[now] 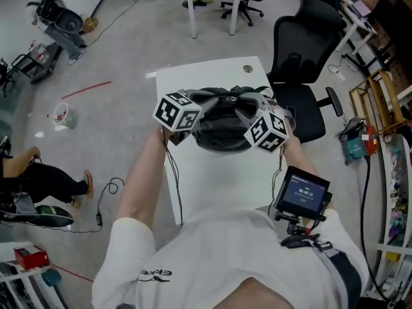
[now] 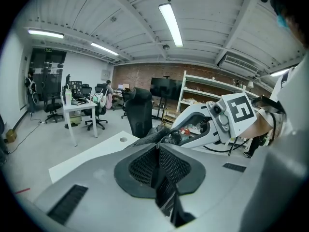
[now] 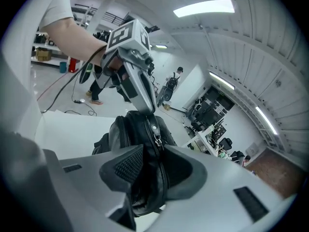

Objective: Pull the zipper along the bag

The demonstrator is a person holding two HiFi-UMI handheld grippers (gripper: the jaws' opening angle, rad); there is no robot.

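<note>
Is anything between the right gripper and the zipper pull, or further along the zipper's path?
Nothing visible before the pull: the right gripper clamps the bag, and the zipper pull lies bare just ahead. Further on, the left gripper pinches the bag at the zipper line and may block that end.

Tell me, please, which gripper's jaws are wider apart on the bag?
The right gripper: its jaws straddle the bag, while the left gripper pinches a thin fold, jaws nearly together.
</note>
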